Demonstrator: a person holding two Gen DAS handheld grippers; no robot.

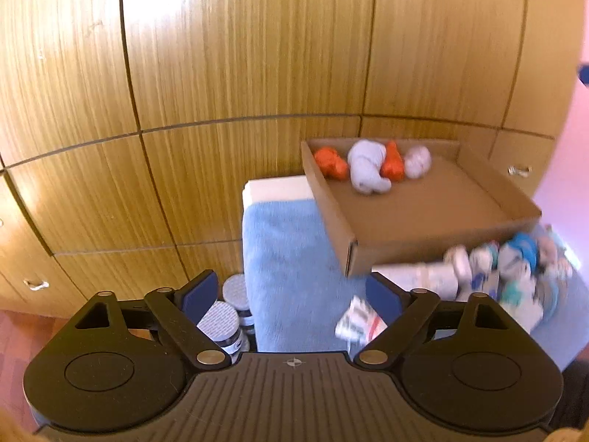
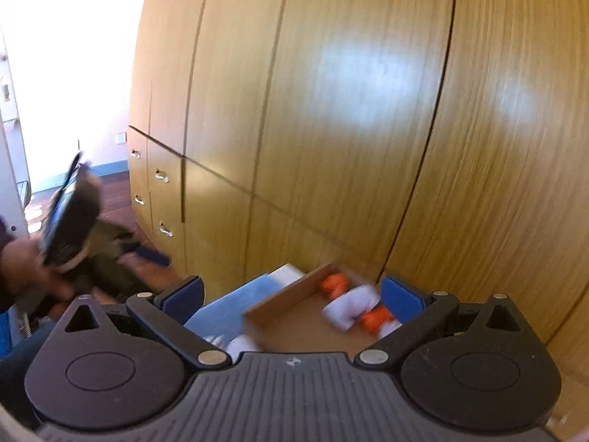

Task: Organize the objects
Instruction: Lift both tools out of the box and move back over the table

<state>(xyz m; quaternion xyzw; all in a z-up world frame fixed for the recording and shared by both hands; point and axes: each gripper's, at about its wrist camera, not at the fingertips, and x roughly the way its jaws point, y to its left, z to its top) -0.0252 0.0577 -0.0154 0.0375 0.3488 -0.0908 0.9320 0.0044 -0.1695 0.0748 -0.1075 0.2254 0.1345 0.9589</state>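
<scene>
I have the cardboard tray [image 1: 434, 199] ahead on the blue-towelled surface [image 1: 287, 258], four rolled sock bundles along its far wall. The loose sock pile [image 1: 515, 276] lies just off the tray's near edge, ahead and right of my left gripper [image 1: 294, 294], the nearer one I judge. My right gripper [image 2: 291, 300] hangs above the tray. Both sets of fingers are spread, pinching nothing.
</scene>
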